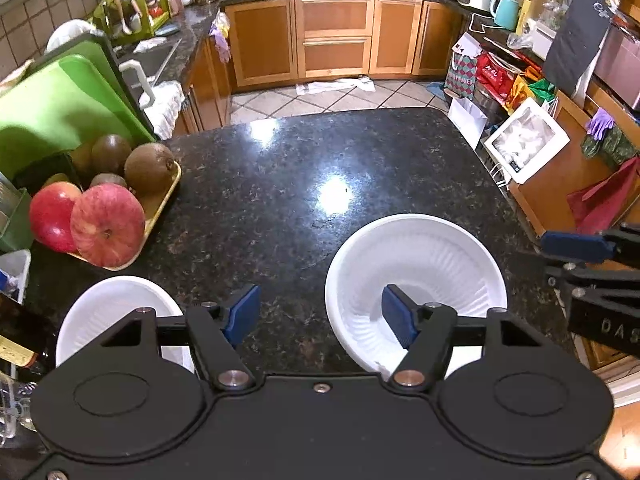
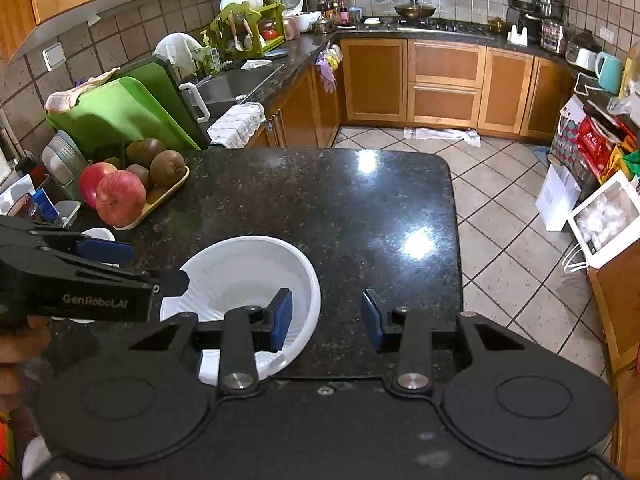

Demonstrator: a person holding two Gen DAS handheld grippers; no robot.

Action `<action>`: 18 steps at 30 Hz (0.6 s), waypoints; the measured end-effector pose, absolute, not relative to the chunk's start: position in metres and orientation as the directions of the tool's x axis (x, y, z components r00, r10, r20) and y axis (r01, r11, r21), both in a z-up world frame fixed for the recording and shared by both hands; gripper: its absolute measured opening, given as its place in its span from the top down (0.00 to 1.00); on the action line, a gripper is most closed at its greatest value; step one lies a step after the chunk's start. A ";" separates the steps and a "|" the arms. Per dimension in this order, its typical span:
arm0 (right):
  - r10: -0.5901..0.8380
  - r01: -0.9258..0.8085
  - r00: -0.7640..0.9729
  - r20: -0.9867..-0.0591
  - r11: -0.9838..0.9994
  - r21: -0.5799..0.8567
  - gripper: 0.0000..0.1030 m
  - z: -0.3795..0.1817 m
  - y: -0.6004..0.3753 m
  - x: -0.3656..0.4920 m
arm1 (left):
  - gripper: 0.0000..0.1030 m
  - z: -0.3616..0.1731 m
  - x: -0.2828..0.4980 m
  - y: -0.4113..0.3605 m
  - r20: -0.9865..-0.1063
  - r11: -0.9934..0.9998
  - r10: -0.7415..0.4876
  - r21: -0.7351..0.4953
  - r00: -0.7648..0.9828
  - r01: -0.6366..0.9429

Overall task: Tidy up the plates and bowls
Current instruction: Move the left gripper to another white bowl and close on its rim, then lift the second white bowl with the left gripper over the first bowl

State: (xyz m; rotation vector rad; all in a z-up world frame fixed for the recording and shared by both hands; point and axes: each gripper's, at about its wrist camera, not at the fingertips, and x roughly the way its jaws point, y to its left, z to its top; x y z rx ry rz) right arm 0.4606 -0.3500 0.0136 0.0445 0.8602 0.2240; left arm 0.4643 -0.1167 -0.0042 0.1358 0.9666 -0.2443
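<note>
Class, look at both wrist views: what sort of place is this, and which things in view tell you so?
A home kitchen, most likely: a gas stove with a wok, a sink beside a green dish rack, and wooden cabinets under dark granite counters.

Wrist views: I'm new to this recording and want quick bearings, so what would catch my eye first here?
A large white bowl sits on the black granite counter, near its front edge, with the open left tool above its left rim. A second white bowl lies further left. At the counter's left side, red apples and kiwis fill a yellow tray; the right tool is open too.
</note>
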 end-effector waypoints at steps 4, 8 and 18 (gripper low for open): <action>0.222 -0.171 0.604 -0.766 0.974 0.148 0.64 0.008 -0.349 0.468 | 0.36 -0.009 0.468 -0.116 -0.829 0.967 -0.141 0.002 0.542 0.253; 0.221 -0.169 0.591 -0.775 0.974 0.149 0.69 0.002 -0.346 0.471 | 0.37 -0.016 0.469 -0.119 -0.839 0.965 -0.141 0.002 0.525 0.262; 0.218 -0.187 0.565 -0.796 0.973 0.133 0.81 -0.007 -0.339 0.472 | 0.52 -0.031 0.479 -0.122 -0.866 0.964 -0.136 -0.004 0.481 0.265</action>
